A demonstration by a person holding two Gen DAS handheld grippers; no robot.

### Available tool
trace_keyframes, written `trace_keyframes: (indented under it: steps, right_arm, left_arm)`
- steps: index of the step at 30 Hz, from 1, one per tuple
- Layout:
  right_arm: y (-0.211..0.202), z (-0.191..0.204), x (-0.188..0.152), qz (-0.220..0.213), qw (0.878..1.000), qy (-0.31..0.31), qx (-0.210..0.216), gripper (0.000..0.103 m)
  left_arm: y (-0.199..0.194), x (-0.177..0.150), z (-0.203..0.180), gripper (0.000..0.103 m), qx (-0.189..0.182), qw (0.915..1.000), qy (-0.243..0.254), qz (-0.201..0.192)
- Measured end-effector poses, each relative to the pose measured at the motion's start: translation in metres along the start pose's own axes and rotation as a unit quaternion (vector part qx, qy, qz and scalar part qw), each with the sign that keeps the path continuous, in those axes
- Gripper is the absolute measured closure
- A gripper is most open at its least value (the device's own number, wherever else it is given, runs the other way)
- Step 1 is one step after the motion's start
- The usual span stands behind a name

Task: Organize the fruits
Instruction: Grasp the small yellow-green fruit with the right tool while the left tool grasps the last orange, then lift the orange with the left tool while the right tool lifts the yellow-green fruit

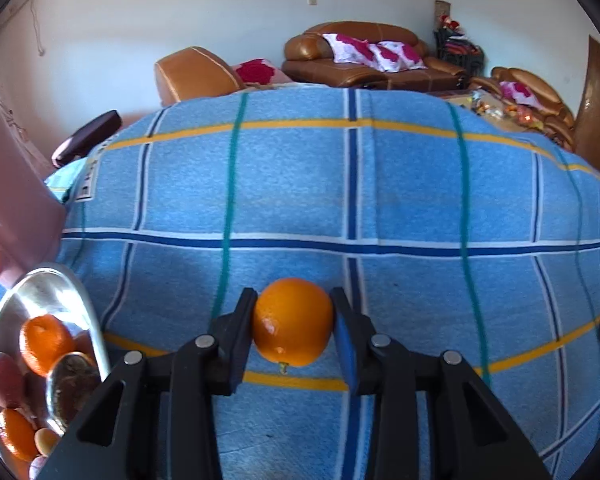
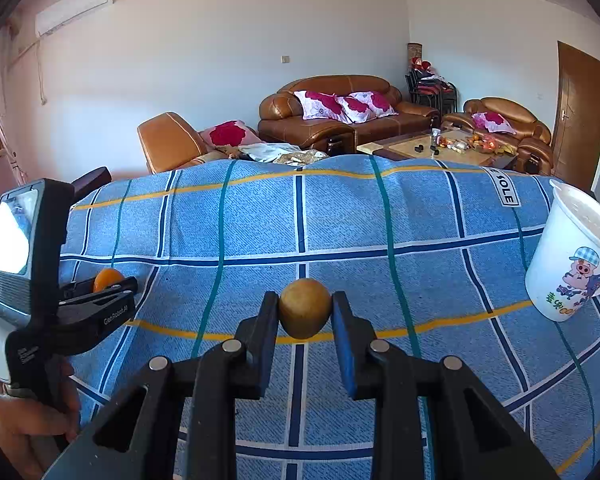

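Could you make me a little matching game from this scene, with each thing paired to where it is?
Things:
1. orange
2. brown fruit
3. white cup
4. metal bowl

Places:
A. standing on the cloth at the right edge of the right wrist view
B. between the right gripper's fingers
C. at the lower left of the left wrist view, holding fruit
D. between the left gripper's fingers

Pairs: 1-D, 2-B, 3-A, 4-C

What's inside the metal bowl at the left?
The metal bowl holds several fruits: orange citrus, a reddish fruit, and a brownish one near the rim. The left hand-held gripper body covers the bowl's near part, so the full count is hidden.
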State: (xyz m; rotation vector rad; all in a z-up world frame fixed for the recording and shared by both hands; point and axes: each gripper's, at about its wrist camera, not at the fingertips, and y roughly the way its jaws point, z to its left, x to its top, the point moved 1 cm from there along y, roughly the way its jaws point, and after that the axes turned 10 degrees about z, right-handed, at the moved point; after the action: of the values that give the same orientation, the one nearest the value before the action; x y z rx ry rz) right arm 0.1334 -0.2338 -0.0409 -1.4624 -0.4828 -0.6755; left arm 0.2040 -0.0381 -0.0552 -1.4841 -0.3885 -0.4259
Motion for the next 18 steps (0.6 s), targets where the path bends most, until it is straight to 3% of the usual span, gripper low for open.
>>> trace_keyframes:
  steps: [8, 18]
  right_arm:
    - [-0.017, 0.0, 0.001, -0.057, 0.998, -0.003, -0.03, 0.074]
    - [-0.043, 0.007, -0.014, -0.099, 0.993, -0.014, -0.058, 0.074]
  left_arm:
    - [-0.053, -0.04, -0.01, 0.065, -0.056, 0.9947, 0.024, -0.083]
    - [-0.093, -0.08, -0.013, 0.065, -0.041, 0.988, 0.043, -0.143]
